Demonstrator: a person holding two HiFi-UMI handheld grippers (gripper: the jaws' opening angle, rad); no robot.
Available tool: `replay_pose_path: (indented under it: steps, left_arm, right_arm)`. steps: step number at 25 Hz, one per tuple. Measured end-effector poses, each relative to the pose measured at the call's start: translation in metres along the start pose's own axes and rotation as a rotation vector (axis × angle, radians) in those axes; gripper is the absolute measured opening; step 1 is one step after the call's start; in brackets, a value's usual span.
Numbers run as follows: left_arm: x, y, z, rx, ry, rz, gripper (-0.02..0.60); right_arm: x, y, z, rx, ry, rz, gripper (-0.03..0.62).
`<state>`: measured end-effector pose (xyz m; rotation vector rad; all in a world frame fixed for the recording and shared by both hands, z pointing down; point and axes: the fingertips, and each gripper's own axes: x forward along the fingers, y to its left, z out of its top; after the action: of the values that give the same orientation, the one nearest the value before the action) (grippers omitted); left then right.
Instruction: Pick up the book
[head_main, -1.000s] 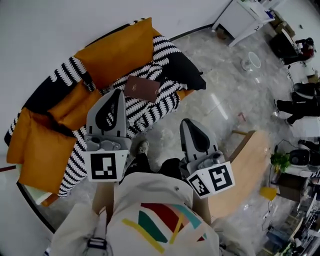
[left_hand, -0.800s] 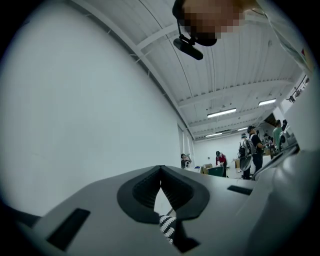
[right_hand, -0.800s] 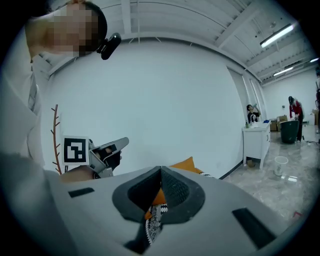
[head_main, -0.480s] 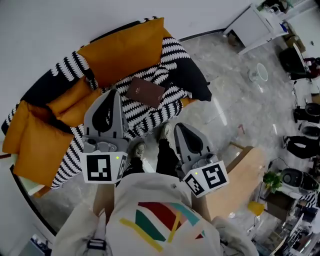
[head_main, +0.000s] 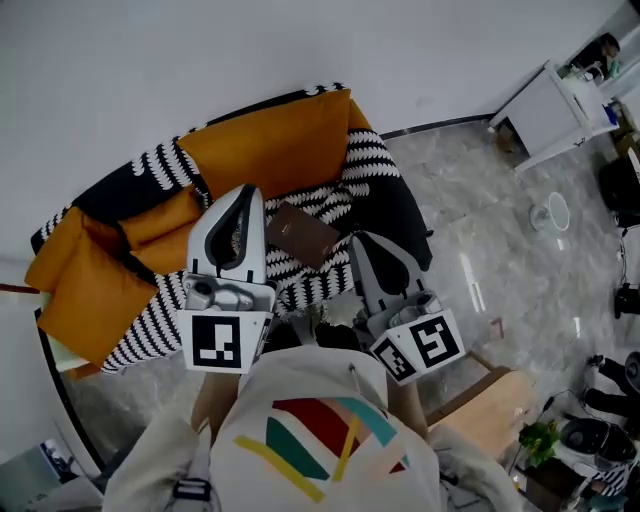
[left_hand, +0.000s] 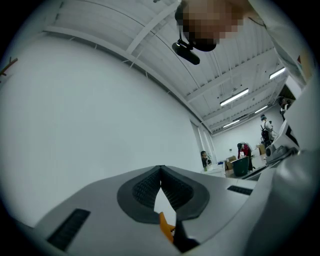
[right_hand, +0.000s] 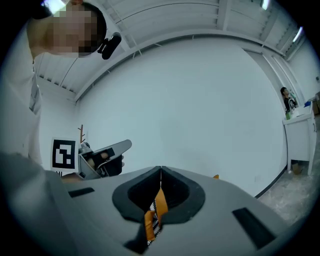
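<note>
The flat, brown, rectangular hardcover book (head_main: 300, 235) lies untouched on the seat of a sofa draped in a black-and-white striped cover (head_main: 372, 160), at about 12 o'clock from the person in the head view. At its 12 o'clock a large orange back cushion (head_main: 275, 145) leans against the white wall (head_main: 200, 60). More orange cushions (head_main: 85, 290) pile up toward its 8 o'clock, and a black fabric patch (head_main: 398, 215) sits at its 3 o'clock. The left hand-held gripper (head_main: 247, 200) hangs just beside the book at its 9 o'clock. Its own view shows that gripper (left_hand: 161, 170) with the ribbed pads meeting at the tips and nothing clamped between them. The right hand-held gripper (head_main: 362, 245) hangs near the book's 4 o'clock corner, and its own view (right_hand: 160, 175) shows the jaws pressed fully together and empty, with only a sliver of orange and stripes seen through the slot behind them. Grey marbled floor (head_main: 500, 250) spreads out at 3 o'clock, with a white cabinet (head_main: 550, 115) well apart at 2 o'clock.
</note>
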<state>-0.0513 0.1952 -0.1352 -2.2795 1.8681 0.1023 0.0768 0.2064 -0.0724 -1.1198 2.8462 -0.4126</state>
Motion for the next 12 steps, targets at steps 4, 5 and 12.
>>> replay_pose_path:
  steps: [4,5,12]
  left_arm:
    - [0.026,-0.044,-0.003,0.118,0.01,-0.069,0.008]
    - [0.033,-0.048,-0.007,0.14,0.024,-0.085,0.008]
    - [0.079,-0.054,-0.015,0.09,0.013,-0.147,0.008]
  right_arm:
    - [-0.007,-0.043,-0.003,0.063,-0.011,-0.012,0.014]
    - [-0.005,-0.051,-0.002,0.075,-0.016,-0.018,0.014]
    - [0.005,-0.075,0.012,0.082,-0.055,-0.06,0.014]
